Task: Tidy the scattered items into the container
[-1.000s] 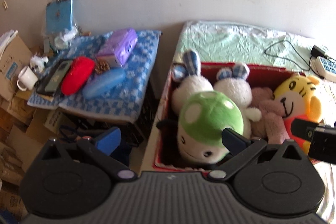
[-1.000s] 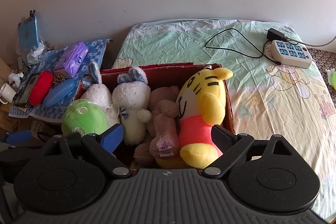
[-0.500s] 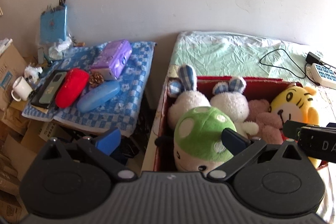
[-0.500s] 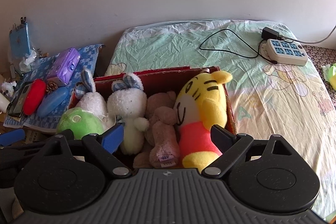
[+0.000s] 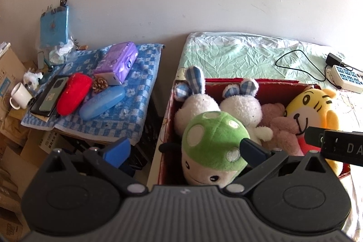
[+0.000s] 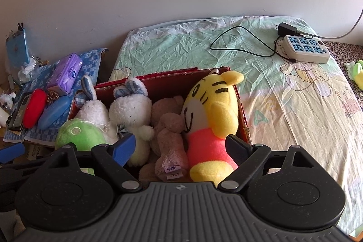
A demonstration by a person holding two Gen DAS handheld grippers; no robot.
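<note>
A red box (image 6: 172,79) (image 5: 261,83) stands on the bed and holds several plush toys: a green mushroom (image 5: 211,140) (image 6: 78,134), two white rabbits (image 5: 240,106) (image 6: 131,110), a brown bear (image 6: 170,135) and a yellow tiger (image 6: 211,110) (image 5: 310,110). My left gripper (image 5: 185,149) is open and empty, just in front of the mushroom at the box's left end. My right gripper (image 6: 181,146) is open and empty, just in front of the bear and tiger. Part of the right gripper shows in the left wrist view (image 5: 335,146).
Left of the bed, a blue checked cloth (image 5: 133,92) carries a purple tissue pack (image 5: 118,62), a red case (image 5: 73,93), a blue case (image 5: 102,102) and a phone (image 5: 51,96). A power strip (image 6: 304,51) with a cable lies on the bed sheet (image 6: 295,106). Cardboard boxes (image 5: 9,74) stand far left.
Both grippers have drawn back and up from the box, so the toys sit lower and smaller in view. Both stay open and empty. The toys have not moved.
</note>
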